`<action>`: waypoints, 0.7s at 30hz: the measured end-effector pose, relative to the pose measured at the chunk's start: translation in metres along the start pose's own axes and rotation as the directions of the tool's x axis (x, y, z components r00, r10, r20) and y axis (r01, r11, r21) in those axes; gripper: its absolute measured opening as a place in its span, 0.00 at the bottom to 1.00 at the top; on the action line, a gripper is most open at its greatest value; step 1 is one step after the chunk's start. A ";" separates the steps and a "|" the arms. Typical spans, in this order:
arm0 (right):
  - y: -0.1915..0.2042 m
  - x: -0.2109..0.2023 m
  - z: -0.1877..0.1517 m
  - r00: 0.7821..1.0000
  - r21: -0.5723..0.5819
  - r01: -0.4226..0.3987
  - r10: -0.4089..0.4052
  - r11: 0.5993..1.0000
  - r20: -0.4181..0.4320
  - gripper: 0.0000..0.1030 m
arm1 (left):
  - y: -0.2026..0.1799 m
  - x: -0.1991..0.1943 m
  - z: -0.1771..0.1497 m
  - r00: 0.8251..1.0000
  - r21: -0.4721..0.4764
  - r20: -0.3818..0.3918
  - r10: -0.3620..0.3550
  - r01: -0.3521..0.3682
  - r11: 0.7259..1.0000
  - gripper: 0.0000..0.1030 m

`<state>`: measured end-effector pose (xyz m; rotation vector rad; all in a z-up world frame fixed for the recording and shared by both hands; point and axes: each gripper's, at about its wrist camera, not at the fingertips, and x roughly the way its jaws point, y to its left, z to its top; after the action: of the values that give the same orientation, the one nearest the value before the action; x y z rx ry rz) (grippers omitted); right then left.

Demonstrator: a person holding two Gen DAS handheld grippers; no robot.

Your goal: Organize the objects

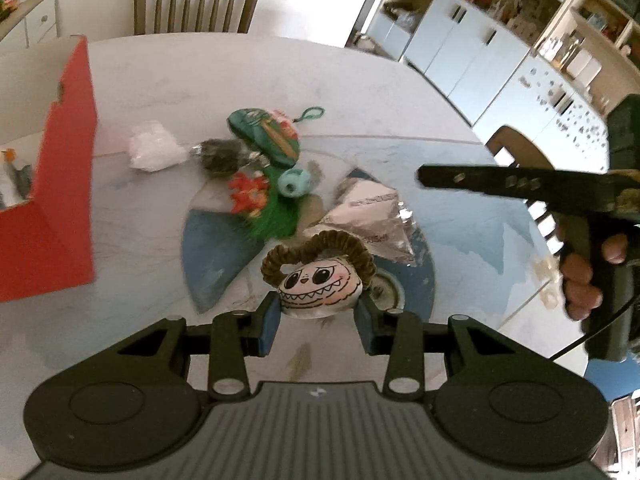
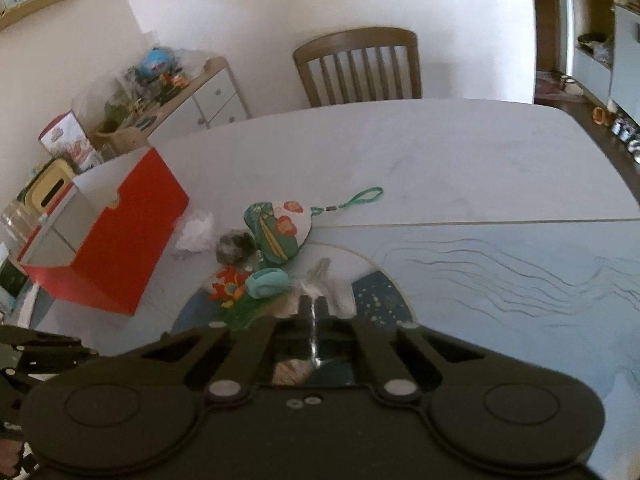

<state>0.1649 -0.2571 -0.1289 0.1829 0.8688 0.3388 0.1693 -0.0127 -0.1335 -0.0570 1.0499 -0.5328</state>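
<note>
A wooden slat-back chair (image 1: 196, 2) stands at the table's far edge, straight ahead of the tongs. Pale blue cupboards (image 1: 472, 60) line the wall ahead and to the right of the left tongs. A low white sideboard (image 2: 208, 96) crowded with small toys and boxes stands ahead and left of the right tongs.

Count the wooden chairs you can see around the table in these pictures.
2. One chair stands at the table's far edge, also seen in the right wrist view. Another chair shows past the table's right edge. More may be hidden.
</note>
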 end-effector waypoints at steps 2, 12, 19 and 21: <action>0.003 -0.007 0.000 1.000 0.004 -0.004 0.004 1.000 0.020 0.00 | 0.003 -0.004 0.002 1.000 0.013 -0.007 0.006 -0.006 1.000 0.38; 0.042 -0.014 -0.011 0.989 -0.040 -0.149 0.149 0.988 -0.021 0.25 | 0.025 -0.015 -0.004 1.000 0.028 -0.014 0.005 -0.004 1.000 0.38; 0.077 -0.002 -0.014 0.972 -0.015 -0.230 0.228 0.973 -0.055 0.40 | 0.034 -0.020 -0.007 1.000 0.040 -0.008 -0.015 0.016 0.999 0.38; 0.084 0.004 -0.016 0.968 -0.003 -0.242 0.241 0.970 -0.070 0.40 | 0.036 -0.022 -0.007 1.000 0.044 -0.006 -0.022 0.022 0.999 0.38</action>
<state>0.1367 -0.1769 -0.1178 0.2684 0.9147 0.5808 0.1687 0.0298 -0.1293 -0.0280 1.0435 -0.5760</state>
